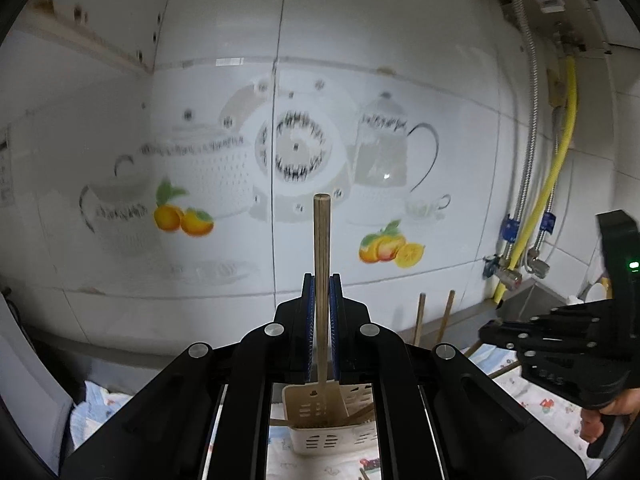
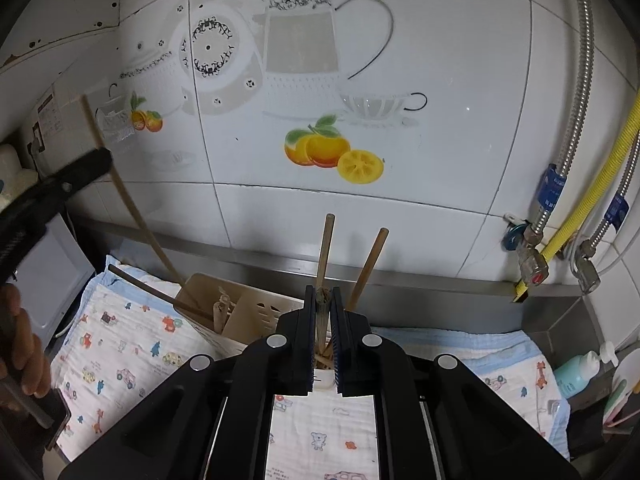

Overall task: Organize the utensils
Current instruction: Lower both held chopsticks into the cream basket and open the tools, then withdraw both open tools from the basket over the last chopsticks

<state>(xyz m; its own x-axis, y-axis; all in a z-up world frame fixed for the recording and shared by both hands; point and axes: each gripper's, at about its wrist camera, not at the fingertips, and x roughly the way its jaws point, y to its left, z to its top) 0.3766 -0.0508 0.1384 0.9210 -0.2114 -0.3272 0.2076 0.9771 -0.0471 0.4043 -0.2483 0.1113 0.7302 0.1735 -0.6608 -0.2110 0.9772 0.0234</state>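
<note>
The left gripper (image 1: pixel 322 300) is pinched on the handle of a wooden slotted spatula (image 1: pixel 322 240), whose blade hangs over the cream utensil holder (image 1: pixel 320 438) below. The right gripper (image 2: pixel 322 312) is clamped on the handle of a wooden utensil (image 2: pixel 327 240); a second wooden handle (image 2: pixel 370 264) leans just beside it. The holder (image 2: pixel 248 316) sits on a cartoon-print cloth (image 2: pixel 116 344) against the tiled wall (image 2: pixel 440 140). A dark chopstick (image 2: pixel 152 292) rests against the holder.
</note>
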